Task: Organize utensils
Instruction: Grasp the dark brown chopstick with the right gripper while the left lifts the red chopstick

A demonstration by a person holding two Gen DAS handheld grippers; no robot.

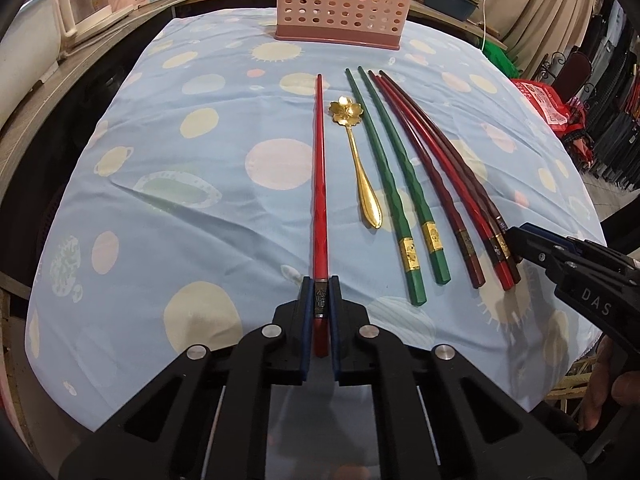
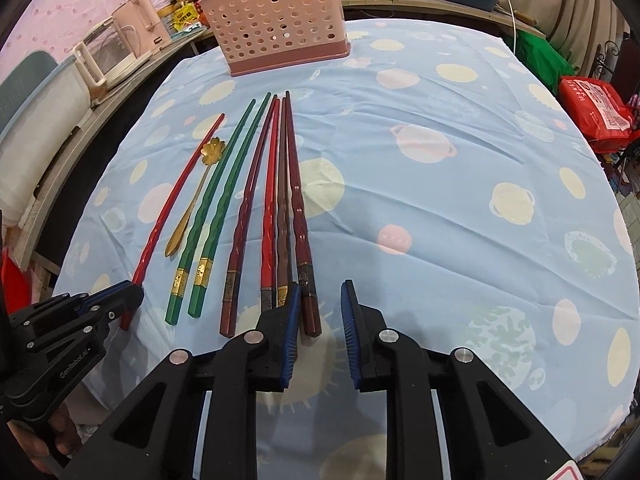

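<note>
Seven chopsticks and one spoon lay on the worktop [image 1: 168,208], which was covered with a pale blue cloth printed with planets. We had our left tool [image 1: 321,300] clamped on the thick end of a bright red chopstick [image 1: 319,184], whose thin tip pointed toward the pink perforated utensil basket [image 1: 343,4] standing at the far edge. Just right of that chopstick lay a gold spoon with a flower-shaped bowl [image 1: 360,164], apart from it and close beside the two green chopsticks [image 1: 394,184], each with a gold band near its butt. Further right the remaining four chopsticks, a dark red one [image 2: 245,216], a bright red one [image 2: 269,216], a brown one [image 2: 283,208] and another dark red one [image 2: 298,208], lay in a tight cluster with their tips converging toward the basket. Our right tool [image 2: 320,300] stood with its fingers apart and nothing between the blue pads [image 2: 291,328], the left pad just beside the butts of the brown and outermost dark red chopsticks; whether it touched them we could not tell. From the left wrist view the right tool's tip sat against the rightmost butts of the cluster. Behind the worktop a pale pink kettle [image 2: 138,20] stood on a counter with bottles and packets.
</note>
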